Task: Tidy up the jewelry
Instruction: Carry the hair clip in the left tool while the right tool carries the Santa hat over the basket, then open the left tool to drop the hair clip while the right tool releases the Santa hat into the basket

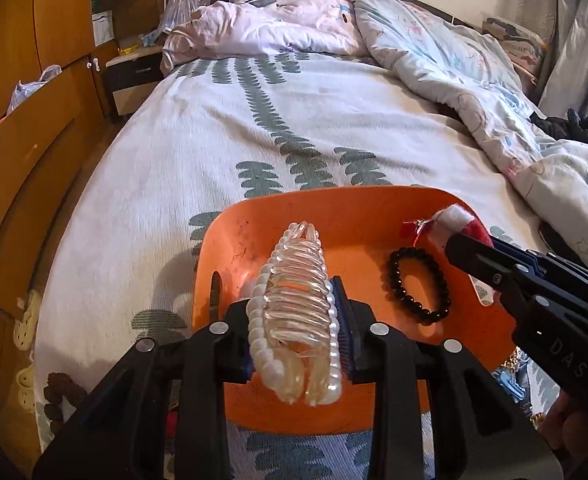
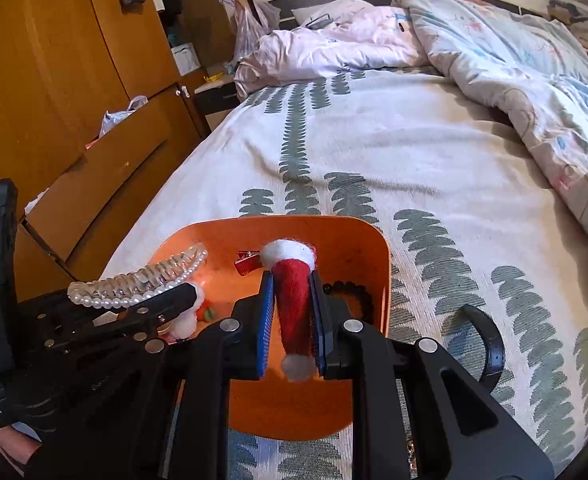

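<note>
Left wrist view: right gripper point(image 1: 460, 246) body reads "DAS".

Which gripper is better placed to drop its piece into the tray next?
Right, marginally: its Santa hat clip hangs over bare orange tray floor. The left's pearl hair claw is also above the tray.

Hair claw point(image 1: 294, 312): glossy clear plastic, edged with pearly beads.
Santa hat clip point(image 2: 294, 280): matt red and white felt; shiny red metal clip at 10 o'clock.
Bracelet point(image 1: 420, 284): glossy black beads.
Tray point(image 1: 358, 216): smooth orange plastic, slightly scuffed.
Bedsheet point(image 1: 198, 128): matt ribbed cloth.
Wardrobe point(image 2: 54, 80): satin-finished wood.
</note>
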{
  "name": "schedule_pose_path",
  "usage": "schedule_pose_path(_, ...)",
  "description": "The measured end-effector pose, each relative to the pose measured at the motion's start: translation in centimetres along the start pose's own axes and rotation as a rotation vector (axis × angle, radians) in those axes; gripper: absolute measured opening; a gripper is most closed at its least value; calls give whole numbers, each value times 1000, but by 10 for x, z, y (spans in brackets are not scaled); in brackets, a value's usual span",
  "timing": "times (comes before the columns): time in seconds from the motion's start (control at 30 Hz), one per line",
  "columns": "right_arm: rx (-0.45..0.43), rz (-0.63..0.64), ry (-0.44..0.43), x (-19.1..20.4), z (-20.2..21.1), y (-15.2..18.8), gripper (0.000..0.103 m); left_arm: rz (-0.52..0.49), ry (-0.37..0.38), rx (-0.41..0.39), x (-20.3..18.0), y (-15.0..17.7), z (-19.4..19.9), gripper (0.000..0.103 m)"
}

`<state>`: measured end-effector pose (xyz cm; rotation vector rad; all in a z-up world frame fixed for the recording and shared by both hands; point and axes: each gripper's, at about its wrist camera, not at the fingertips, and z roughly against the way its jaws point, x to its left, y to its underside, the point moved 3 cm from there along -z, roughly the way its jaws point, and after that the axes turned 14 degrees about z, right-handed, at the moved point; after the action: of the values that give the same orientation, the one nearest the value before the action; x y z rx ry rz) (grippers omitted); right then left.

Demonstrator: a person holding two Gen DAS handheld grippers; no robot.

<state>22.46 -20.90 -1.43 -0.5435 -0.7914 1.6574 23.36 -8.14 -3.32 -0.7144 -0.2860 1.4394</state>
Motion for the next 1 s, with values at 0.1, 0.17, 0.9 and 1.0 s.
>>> schedule_pose_path(0.1,10,2,3,2,-5,3,18,-2,2,6,-1,1,-2,31)
schedule_pose_path(0.17,18,3,10,2,-8,4,18,-5,0,11,-2,3,-5,31)
schedule_pose_path(0.9,30,14,43,-2,-14,9,24,-34,-23,-27,-5,4,-4,56)
schedule_pose_path(1.0,29,16,51,-2,-13,9,26,-21,-26,-24,-2,2,-4,56)
